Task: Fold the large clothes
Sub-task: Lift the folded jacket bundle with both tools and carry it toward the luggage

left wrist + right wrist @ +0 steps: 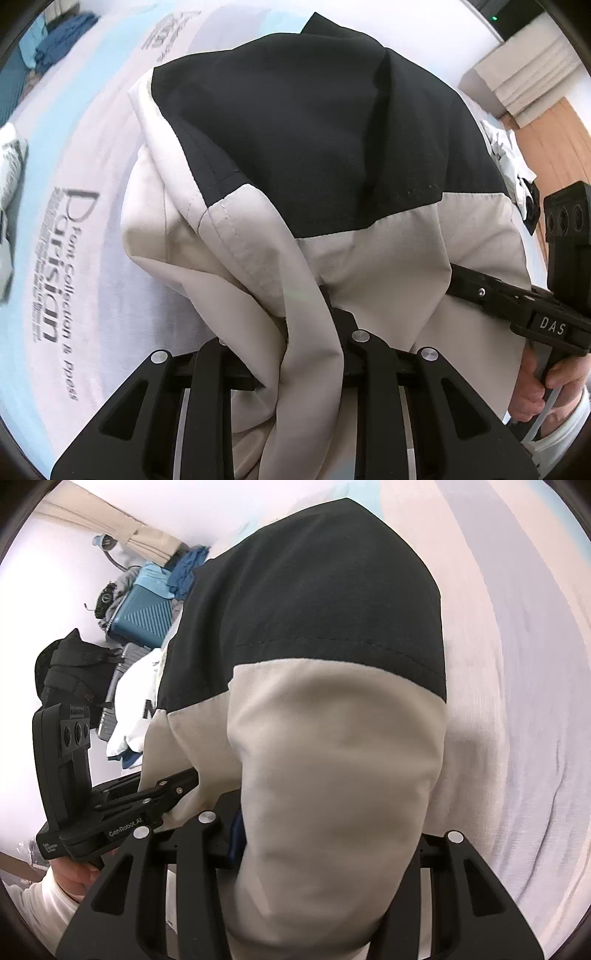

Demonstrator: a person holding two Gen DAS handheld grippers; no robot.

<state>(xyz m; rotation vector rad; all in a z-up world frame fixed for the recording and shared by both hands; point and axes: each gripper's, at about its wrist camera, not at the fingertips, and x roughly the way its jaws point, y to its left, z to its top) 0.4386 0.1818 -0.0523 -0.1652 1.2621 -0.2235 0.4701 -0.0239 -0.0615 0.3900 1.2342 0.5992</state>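
Left gripper (295, 317), matte black plastic w/ round silver pins: jaws pinched on a bunched fold of the garment (332, 155), beige cloth spilling between and over the fingers. Right gripper (314, 812), same black build: beige cloth drapes thick over its middle, jaws clamped on it, tips hidden under fabric. Garment is smooth woven stuff, beige lower part, black upper panel, stitched seams where colours meet; hangs off both grippers in soft rounded folds, lifted over the bed. In left view the right gripper's black body shows at right, hand (543, 384) on its grip. Beyond: bed sheet (74, 236), pale w/ light-blue bands and grey printed lettering. Far: teal ribbed hard-shell suitcase (144, 616), rumpled blue clothes (186, 570), wood floor (554, 147).
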